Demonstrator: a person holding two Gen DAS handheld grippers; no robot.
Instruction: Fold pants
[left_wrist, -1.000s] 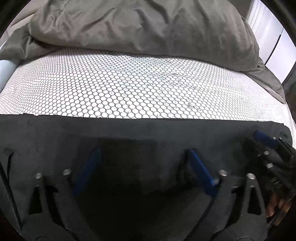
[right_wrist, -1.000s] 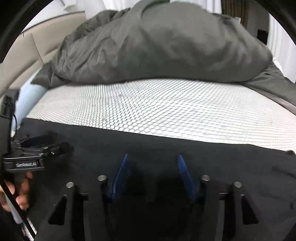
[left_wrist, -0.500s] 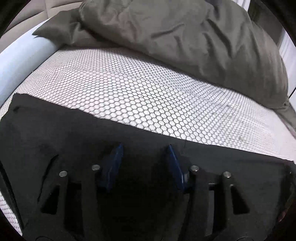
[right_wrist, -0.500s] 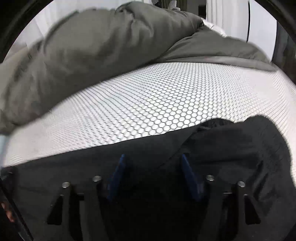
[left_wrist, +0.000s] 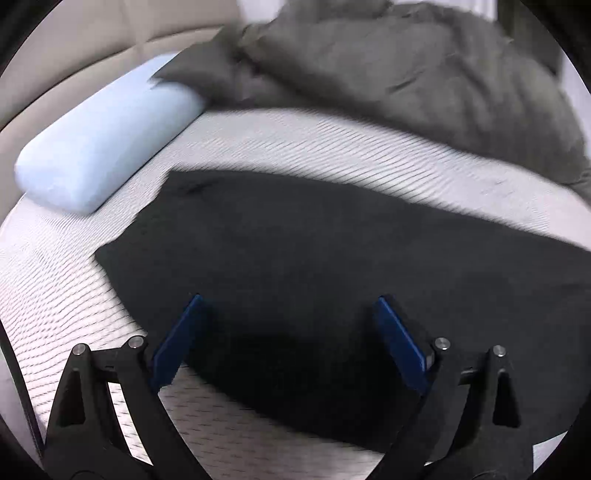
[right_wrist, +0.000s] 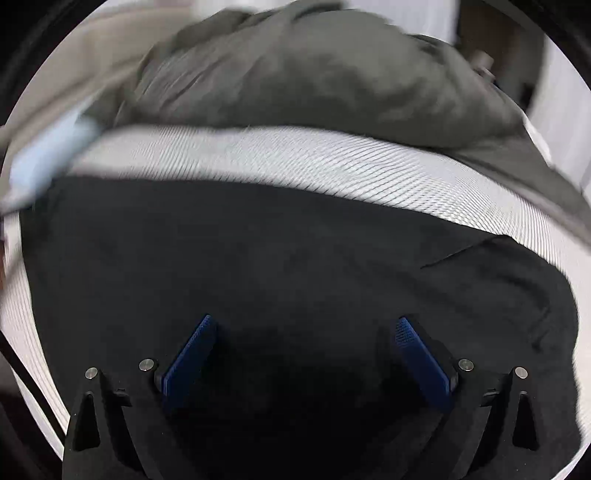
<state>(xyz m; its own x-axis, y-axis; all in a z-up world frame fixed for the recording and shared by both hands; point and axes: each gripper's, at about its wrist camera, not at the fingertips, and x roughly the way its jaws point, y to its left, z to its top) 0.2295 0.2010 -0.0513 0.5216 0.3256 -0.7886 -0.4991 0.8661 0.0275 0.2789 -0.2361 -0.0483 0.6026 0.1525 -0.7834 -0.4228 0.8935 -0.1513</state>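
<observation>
Black pants (left_wrist: 314, 251) lie flat across the white honeycomb-patterned bed sheet (left_wrist: 332, 147); in the left wrist view one end of them shows, with a corner toward the upper left. My left gripper (left_wrist: 290, 306) hovers over that end, jaws opening wide, blue pads apart, nothing pinched between them. In the right wrist view the pants (right_wrist: 258, 258) fill the lower half, with a fold or seam at the right. My right gripper (right_wrist: 304, 325) stands above the cloth with its jaws opening wide and no fabric pressed between the pads. Both views are motion-blurred.
A rumpled grey duvet (left_wrist: 406, 74) is heaped along the far side of the bed and appears too as the duvet (right_wrist: 314, 74) in the right wrist view. A pale blue pillow (left_wrist: 99, 144) lies at the left by a beige padded headboard (left_wrist: 92, 55).
Both grippers' jaws have spread wider than half a second ago. The left view has swung left, bringing the pants' end and the blue pillow into sight. The right view has swung back toward the pants' middle.
</observation>
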